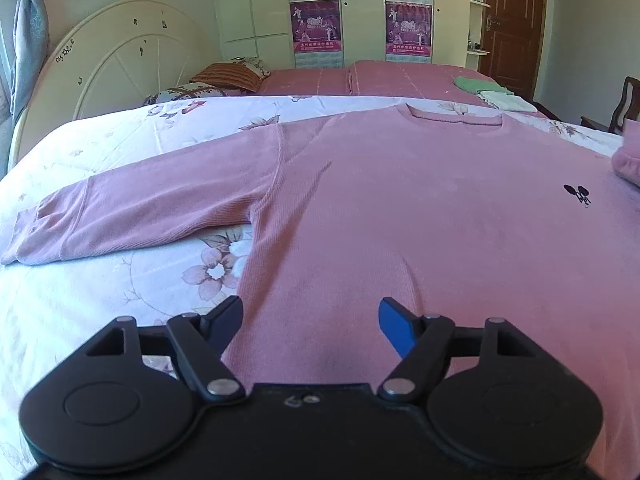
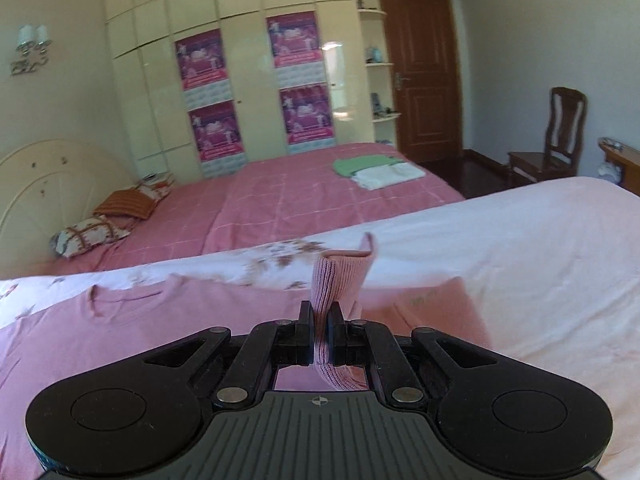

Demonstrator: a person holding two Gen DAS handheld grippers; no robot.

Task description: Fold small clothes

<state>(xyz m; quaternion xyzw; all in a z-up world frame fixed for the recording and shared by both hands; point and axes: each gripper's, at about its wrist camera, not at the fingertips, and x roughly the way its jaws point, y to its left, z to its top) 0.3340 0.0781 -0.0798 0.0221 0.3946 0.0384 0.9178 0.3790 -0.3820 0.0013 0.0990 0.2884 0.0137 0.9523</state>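
Observation:
A pink sweater (image 1: pixel 400 200) lies flat, front up, on the floral bedsheet (image 1: pixel 100 300). Its left sleeve (image 1: pixel 132 208) stretches out to the left, and a small black motif (image 1: pixel 578 194) marks the chest. My left gripper (image 1: pixel 310 320) hovers open over the sweater's lower left side, nothing between its fingers. In the right wrist view my right gripper (image 2: pixel 319 320) is shut on the ribbed cuff (image 2: pixel 340 272) of the other sleeve, lifted above the sweater's body (image 2: pixel 160 320). A bunched piece of pink cloth (image 1: pixel 628 160) shows at the right edge of the left wrist view.
Behind lies a second bed with a pink checked cover (image 2: pixel 288 208), pillows (image 2: pixel 120 204) at its head and folded green and white clothes (image 2: pixel 376 170). A cream wardrobe (image 2: pixel 248 60), a brown door (image 2: pixel 424 72) and a wooden chair (image 2: pixel 556 140) stand beyond.

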